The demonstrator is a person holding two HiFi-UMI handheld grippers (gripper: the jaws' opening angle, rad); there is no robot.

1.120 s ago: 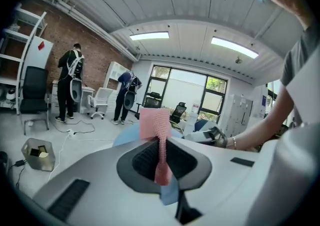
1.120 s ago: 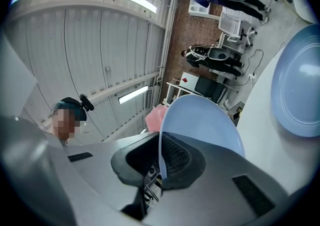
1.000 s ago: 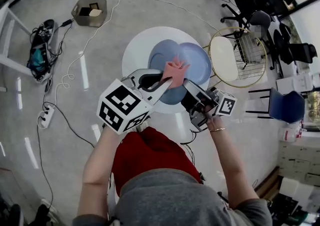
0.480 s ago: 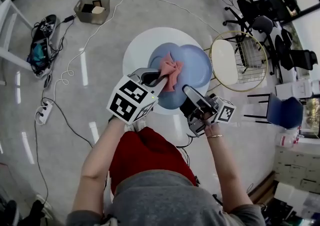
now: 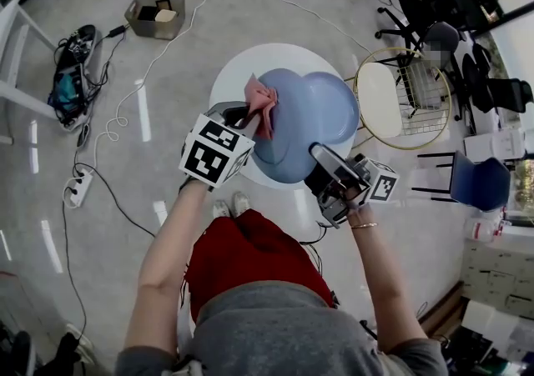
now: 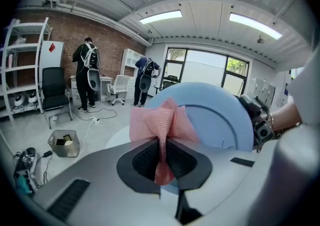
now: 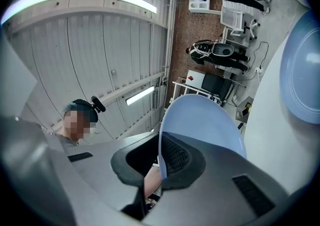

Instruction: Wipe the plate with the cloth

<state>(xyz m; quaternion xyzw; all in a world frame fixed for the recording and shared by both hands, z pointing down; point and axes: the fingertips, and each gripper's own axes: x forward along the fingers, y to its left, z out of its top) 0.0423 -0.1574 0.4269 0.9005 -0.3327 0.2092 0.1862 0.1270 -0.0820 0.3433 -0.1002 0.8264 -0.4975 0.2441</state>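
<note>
— Whereabouts of the plate [image 5: 288,137]?

— Up off the round white table [image 5: 224,87], pinched by its near rim in the right gripper [image 5: 321,157]. Clamped tight there, one pad on each face of the rim (plain enough in the right gripper view).

— Which way up?

— Tilted onto its edge, rising away from the right gripper and from the person. One broad face turned toward the left gripper [image 5: 250,116], the other toward the right side of the head view. Round, so no long axis to speak of; only the lean.

— And the cloth [image 6: 160,125]?

— Pink, bunched, squeezed between the left gripper's closed jaws. Fans out past the jaw tips in a ruffle, with a narrow tail running back down between the pads. Long axis in line with the jaws, ruffled end pointing at the plate.

— Touching the plate?

— Sits at the plate's left rim in the head view, and over the left part of its face in the left gripper view (actual contact hard to confirm from either).

— Anything else on the table?

— A second blue plate [image 5: 344,107], lying flat, partly behind the lifted one.

— And around it?

— A gold wire-frame seat [image 5: 375,99] just right of the table, a small open box [image 5: 152,16] on the floor well to the left, white cables [image 5: 125,116] trailing across the floor.
</note>
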